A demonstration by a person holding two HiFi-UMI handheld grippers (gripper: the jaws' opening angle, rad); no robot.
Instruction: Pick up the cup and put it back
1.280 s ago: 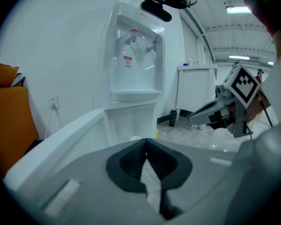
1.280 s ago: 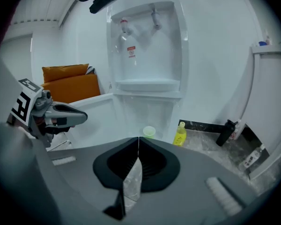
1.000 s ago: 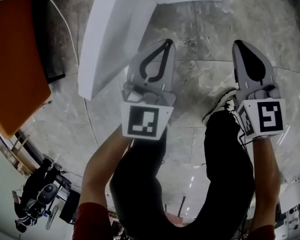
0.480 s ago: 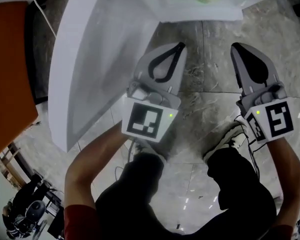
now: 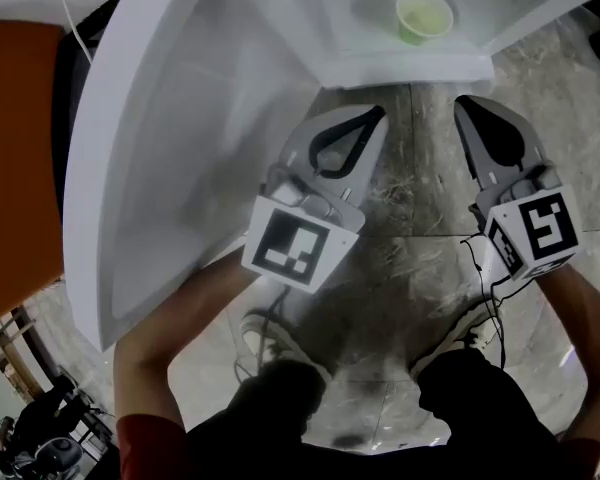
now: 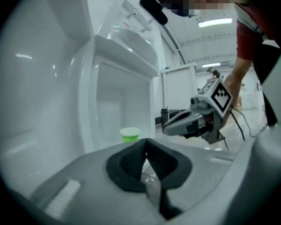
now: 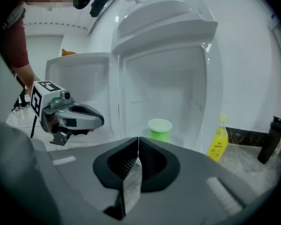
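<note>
A light green cup (image 5: pixel 423 14) stands upright on the bottom shelf of an open white fridge (image 5: pixel 400 63). It also shows in the left gripper view (image 6: pixel 130 134) and the right gripper view (image 7: pixel 159 129), beyond the jaws. My left gripper (image 5: pixel 378 113) is shut and empty, just short of the shelf's front edge and left of the cup. My right gripper (image 5: pixel 463 103) is shut and empty too, at the same edge, slightly right of the cup. Each gripper sees the other: the right gripper (image 6: pixel 165 127) and the left gripper (image 7: pixel 100 121).
The fridge door (image 5: pixel 180 118) stands swung open on the left, close beside my left gripper. A yellow bottle (image 7: pixel 218 139) and a dark bottle (image 7: pixel 271 139) stand on the floor right of the fridge. An orange surface (image 5: pixel 15 148) lies at far left. Marble floor is below.
Both grippers have come down and forward toward the fridge's bottom shelf. The cup, out of view at first, now shows just ahead of them. Both stayed shut.
</note>
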